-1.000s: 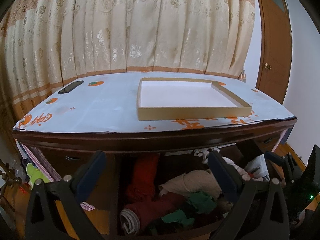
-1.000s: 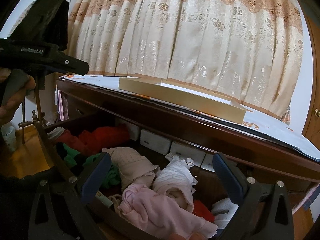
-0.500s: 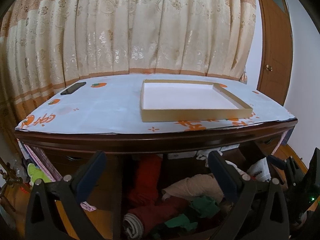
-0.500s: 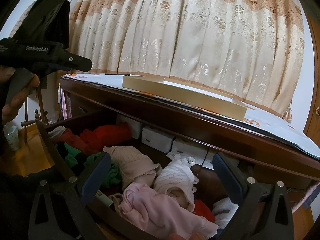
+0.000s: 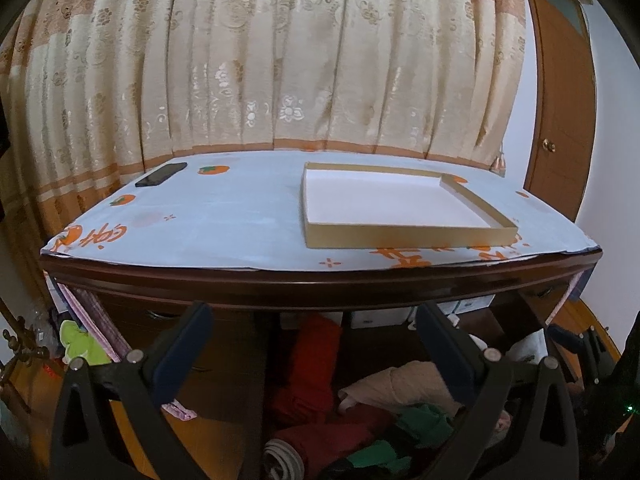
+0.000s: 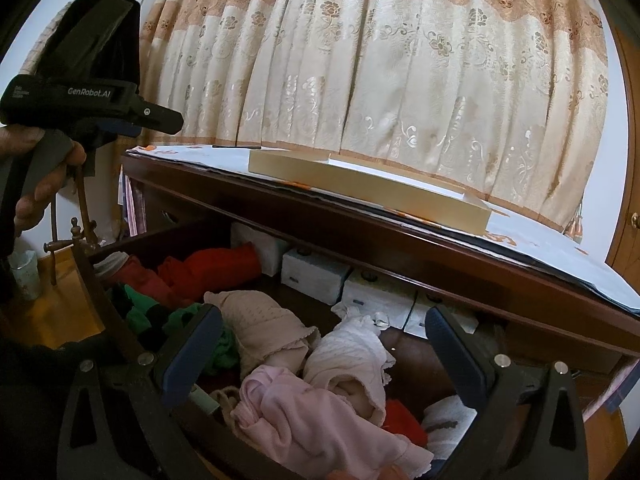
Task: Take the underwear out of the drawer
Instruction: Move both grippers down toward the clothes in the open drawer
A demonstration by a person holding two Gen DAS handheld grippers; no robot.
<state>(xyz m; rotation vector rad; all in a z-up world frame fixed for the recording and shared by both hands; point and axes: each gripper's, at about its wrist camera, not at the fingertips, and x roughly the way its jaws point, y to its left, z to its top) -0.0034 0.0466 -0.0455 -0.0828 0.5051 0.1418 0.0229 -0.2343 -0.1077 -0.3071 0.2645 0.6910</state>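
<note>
Pink cotton underwear [image 6: 320,412] lies just below our spread, empty right gripper [image 6: 320,344], placed for a grab from the open dark wooden drawer [image 6: 120,320].

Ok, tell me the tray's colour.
Tan walls, white inside; tray shows best in the left wrist view.

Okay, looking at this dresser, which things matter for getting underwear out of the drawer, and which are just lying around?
Part of the job:
open drawer
pile of clothes
left gripper, open
right gripper, open

Just lying about:
shallow cardboard tray
black phone
white boxes at the drawer's back
curtain
</note>
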